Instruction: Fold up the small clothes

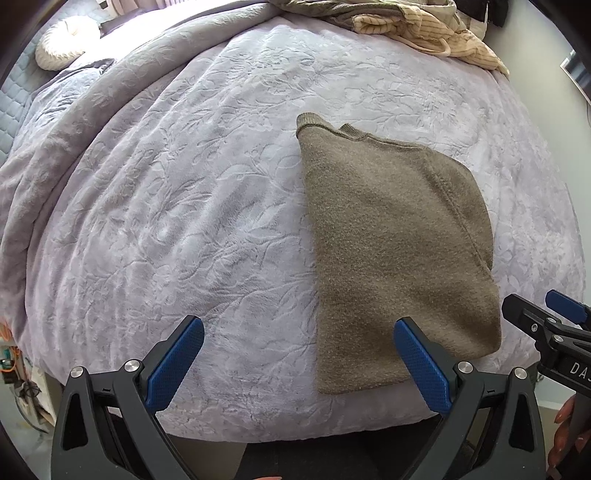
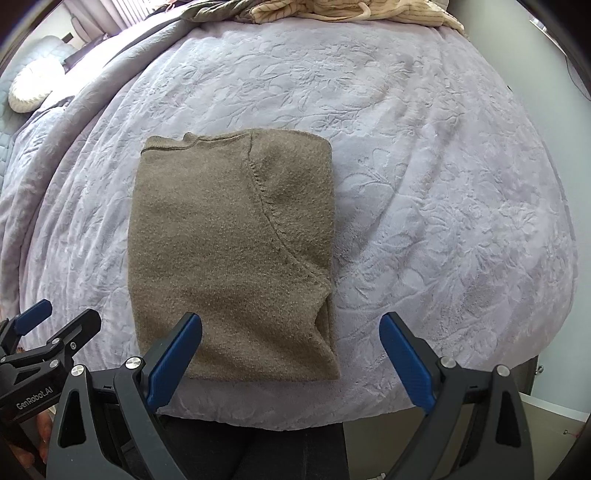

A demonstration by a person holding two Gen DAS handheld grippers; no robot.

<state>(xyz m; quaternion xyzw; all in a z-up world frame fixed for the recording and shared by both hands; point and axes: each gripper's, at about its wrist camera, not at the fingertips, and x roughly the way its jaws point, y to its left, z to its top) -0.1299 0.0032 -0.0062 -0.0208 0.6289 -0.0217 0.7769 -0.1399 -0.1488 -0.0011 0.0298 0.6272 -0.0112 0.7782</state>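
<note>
Right wrist view: olive knit sweater (image 2: 231, 254), folded into a compact rectangle, lies flat near the bed's (image 2: 443, 184) front edge for easy reach; right gripper (image 2: 290, 328) and left gripper (image 1: 298, 334) spread wide, empty.

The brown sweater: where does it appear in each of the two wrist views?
Left wrist view: the brown sweater lies right of centre, reaching down to the right pad.
Right wrist view: it lies left of centre, above the left pad.
Shared landmark: the cream striped clothes at the top edge.
</note>
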